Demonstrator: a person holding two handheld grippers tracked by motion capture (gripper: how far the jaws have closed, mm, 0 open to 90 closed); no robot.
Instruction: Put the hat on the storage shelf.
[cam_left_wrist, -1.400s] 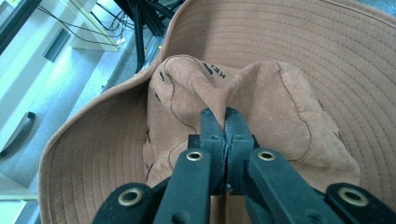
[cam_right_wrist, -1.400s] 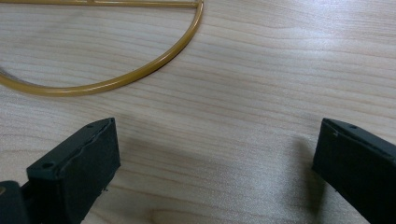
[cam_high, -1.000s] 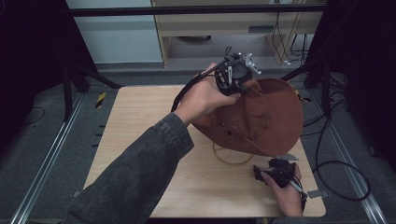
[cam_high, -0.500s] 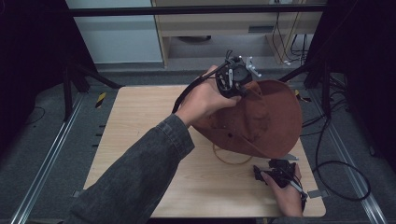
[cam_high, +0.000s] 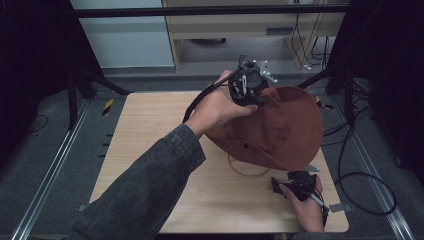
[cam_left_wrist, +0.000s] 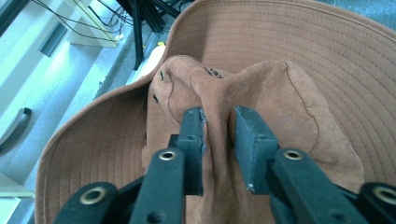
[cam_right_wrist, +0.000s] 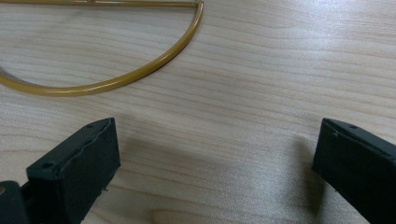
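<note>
Right now the brown suede hat (cam_high: 280, 130) rests on the wooden table (cam_high: 150, 130), its crown fold between the left gripper (cam_left_wrist: 218, 135)'s just-opening jaws: a release, so lift clear next. Right gripper (cam_right_wrist: 215, 154), jaws spread, idles near the hat's amber cord loop (cam_right_wrist: 116, 81).

Hat (cam_high: 280, 127) on table (cam_high: 150, 150), cord loop (cam_high: 247, 171) beside it.

Even overhead light on the pale tabletop (cam_high: 150, 150) against dark, underexposed surroundings in the high view, which is soft and low in detail; the left gripper view is sharp on the hat (cam_left_wrist: 289, 56) with a washed-out bluish background, while the right gripper view shows mild sheen and soft claw shadows on the wood.
</note>
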